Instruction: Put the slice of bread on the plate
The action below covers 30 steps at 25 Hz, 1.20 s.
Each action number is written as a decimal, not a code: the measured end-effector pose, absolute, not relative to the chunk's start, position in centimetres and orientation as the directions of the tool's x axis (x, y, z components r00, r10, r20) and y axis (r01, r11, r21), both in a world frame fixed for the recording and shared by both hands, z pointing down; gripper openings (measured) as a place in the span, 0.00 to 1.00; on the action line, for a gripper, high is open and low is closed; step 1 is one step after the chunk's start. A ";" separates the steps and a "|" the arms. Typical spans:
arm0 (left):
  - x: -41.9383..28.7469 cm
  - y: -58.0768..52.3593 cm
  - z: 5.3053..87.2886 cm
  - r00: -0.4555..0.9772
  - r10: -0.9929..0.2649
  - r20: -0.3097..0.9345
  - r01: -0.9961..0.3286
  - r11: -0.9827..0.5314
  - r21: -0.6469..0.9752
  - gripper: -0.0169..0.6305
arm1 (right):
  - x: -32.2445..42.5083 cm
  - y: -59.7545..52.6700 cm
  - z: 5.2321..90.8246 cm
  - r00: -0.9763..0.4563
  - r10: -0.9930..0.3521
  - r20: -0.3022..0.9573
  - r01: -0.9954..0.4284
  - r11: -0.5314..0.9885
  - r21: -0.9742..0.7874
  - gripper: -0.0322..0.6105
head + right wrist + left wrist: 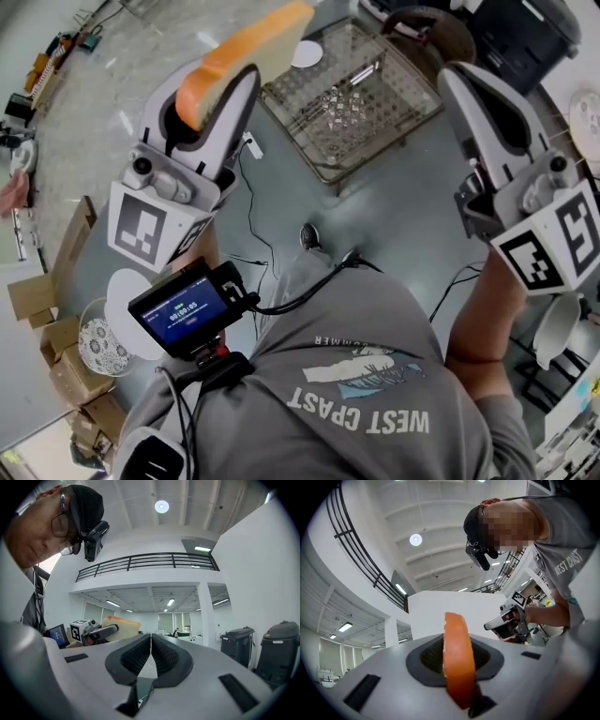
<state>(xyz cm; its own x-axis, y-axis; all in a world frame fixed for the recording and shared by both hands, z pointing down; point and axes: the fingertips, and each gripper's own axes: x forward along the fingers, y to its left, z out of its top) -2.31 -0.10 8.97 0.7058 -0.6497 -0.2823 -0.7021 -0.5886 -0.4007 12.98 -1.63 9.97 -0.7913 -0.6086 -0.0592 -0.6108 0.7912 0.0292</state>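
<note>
In the head view my left gripper (217,98) is held up at the left, shut on a slice of bread (251,49) with an orange-brown crust that sticks out past the jaws. In the left gripper view the bread (458,660) stands edge-on between the dark pads. My right gripper (473,94) is held up at the right with its jaws together and nothing in them; its pads (164,656) meet in the right gripper view. A small white plate (307,53) lies beyond the wire rack. Another white plate (127,302) lies at the lower left.
A wire rack (349,94) stands on the grey floor ahead, between the two grippers. A patterned bowl (101,347) and cardboard boxes (58,361) are at the lower left. Cables (251,234) trail over the floor. Two dark bins (238,644) stand at the right.
</note>
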 end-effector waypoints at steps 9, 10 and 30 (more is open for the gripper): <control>-7.6 -6.3 8.0 0.730 -0.618 -0.293 -0.681 -0.624 -0.382 0.17 | 7.5 -7.1 8.9 -0.765 -0.643 -0.045 -0.644 0.764 0.031 0.06; -8.6 -6.9 8.2 0.731 -0.615 -0.295 -0.680 -0.627 -0.379 0.17 | 6.5 -7.7 9.1 -0.762 -0.646 -0.041 -0.648 0.761 0.031 0.06; -10.2 -7.0 9.6 0.781 -0.538 -0.317 -0.624 -0.683 -0.379 0.17 | 4.9 -6.5 10.6 -0.703 -0.709 -0.047 -0.711 0.702 0.041 0.06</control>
